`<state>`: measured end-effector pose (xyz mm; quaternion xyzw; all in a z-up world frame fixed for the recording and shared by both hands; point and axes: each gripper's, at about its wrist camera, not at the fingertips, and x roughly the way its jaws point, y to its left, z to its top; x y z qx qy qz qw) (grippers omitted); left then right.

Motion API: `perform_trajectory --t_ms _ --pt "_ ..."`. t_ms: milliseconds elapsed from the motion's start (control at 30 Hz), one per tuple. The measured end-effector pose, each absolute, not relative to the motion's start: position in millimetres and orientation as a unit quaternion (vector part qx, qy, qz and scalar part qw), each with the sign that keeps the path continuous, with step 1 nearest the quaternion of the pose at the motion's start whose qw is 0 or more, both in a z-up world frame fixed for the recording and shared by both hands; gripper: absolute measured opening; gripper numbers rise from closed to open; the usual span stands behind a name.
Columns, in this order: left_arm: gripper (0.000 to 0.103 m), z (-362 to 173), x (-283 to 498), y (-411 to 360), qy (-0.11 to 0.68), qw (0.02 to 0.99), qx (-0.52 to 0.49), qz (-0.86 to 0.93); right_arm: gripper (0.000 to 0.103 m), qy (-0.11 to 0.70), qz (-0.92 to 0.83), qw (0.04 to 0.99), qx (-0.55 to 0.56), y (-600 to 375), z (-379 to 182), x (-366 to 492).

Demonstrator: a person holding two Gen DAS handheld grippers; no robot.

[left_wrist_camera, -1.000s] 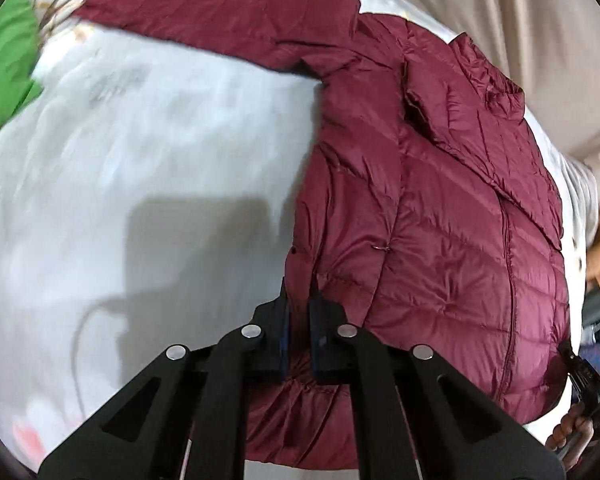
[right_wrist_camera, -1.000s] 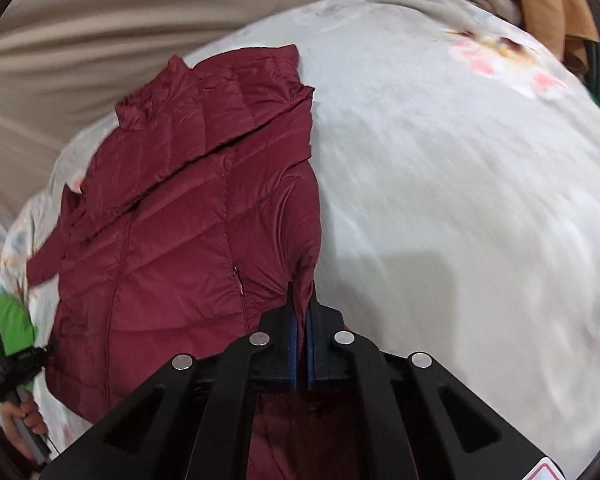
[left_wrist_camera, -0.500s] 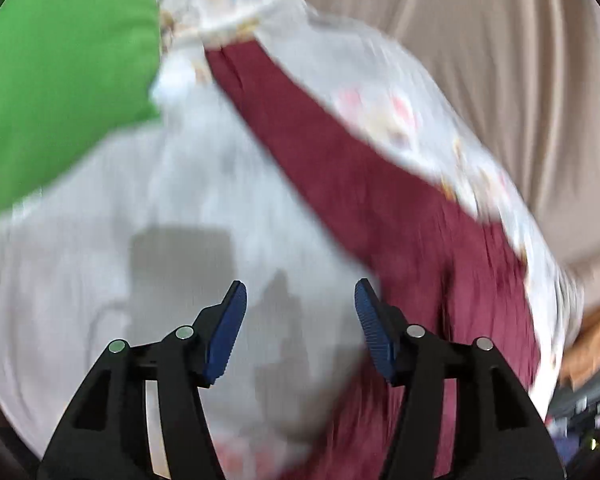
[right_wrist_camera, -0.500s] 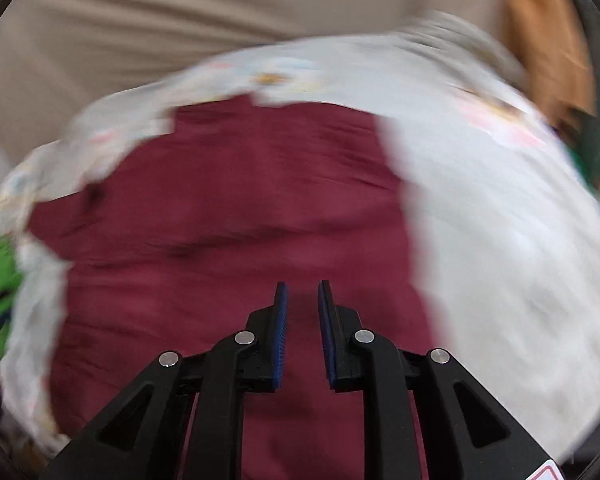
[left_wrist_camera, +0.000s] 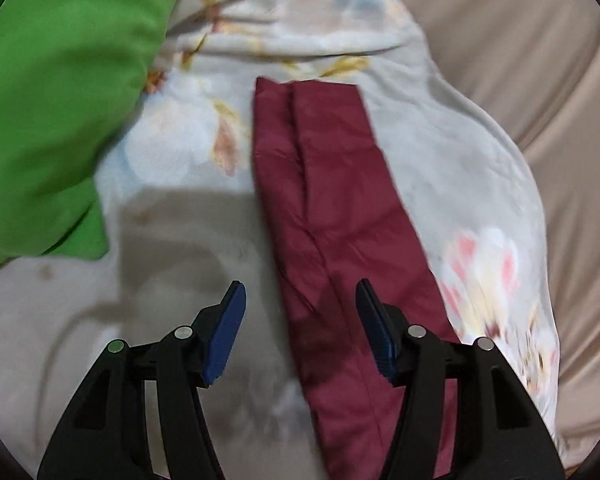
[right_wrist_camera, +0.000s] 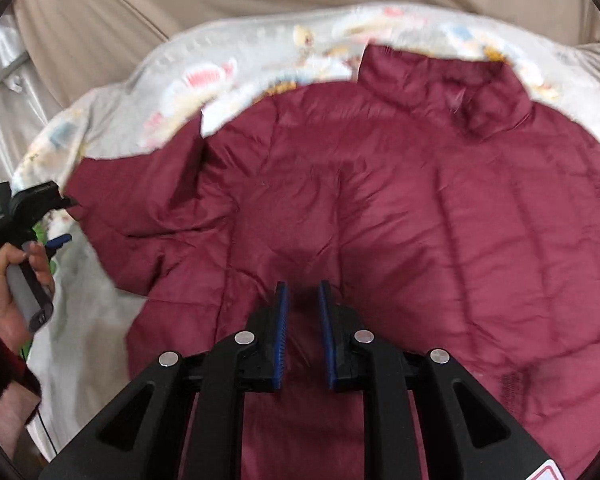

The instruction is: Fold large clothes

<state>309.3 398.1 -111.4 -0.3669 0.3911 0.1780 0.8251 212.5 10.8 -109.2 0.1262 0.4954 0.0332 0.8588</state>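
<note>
A maroon quilted jacket [right_wrist_camera: 400,220] lies spread flat on a floral blanket [right_wrist_camera: 220,76], with its collar [right_wrist_camera: 452,88] at the far edge. Its long sleeve [left_wrist_camera: 332,208] stretches straight away from my left gripper [left_wrist_camera: 300,320]. That gripper is open and hovers over the near part of the sleeve with nothing between its blue pads [left_wrist_camera: 228,332]. My right gripper [right_wrist_camera: 303,320] hangs above the jacket's body with a narrow gap between its pads and no cloth in it. In the right wrist view the left gripper [right_wrist_camera: 64,220] shows at the far left, held by a hand [right_wrist_camera: 4,288].
A bright green cloth [left_wrist_camera: 60,100] lies at the blanket's left end, beside the sleeve's cuff. Beige draped fabric [left_wrist_camera: 540,120] hangs beyond the blanket's far edge. Pale blanket [left_wrist_camera: 180,280] lies bare left of the sleeve.
Both grippers were shut on the jacket's lower edges and have let go. The left one swung over to the sleeve and opened wide. The right one moved over the jacket's body and opened slightly.
</note>
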Motion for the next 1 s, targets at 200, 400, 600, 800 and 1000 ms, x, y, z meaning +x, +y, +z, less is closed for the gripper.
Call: perform_trajectory --t_ms 200,400,600,800,1000 --pt "0.005 -124.9 331.5 398.5 0.396 0.827 -0.384 0.107 0.016 0.495 0.029 0.860 0.118 19.5 -118.6 217.0" --pt "0.002 -52.3 306.8 358.3 0.324 0.876 -0.357 0.034 0.014 0.489 0.025 0.864 0.120 21.6 -121.0 233.9" --pt "0.002 59.5 260.7 240.3 0.253 0.925 -0.256 -0.123 0.015 0.479 0.034 0.859 0.180 -5.2 -104.2 201.0" --pt "0.004 67.9 210.5 49.5 0.301 0.892 -0.162 -0.296 0.018 0.454 0.004 0.861 0.230 -79.0 -82.2 121.0" --pt "0.028 -61.2 163.2 -96.1 0.475 0.821 -0.073 -0.308 0.020 0.464 -0.083 0.852 0.226 -167.6 -80.7 32.2"
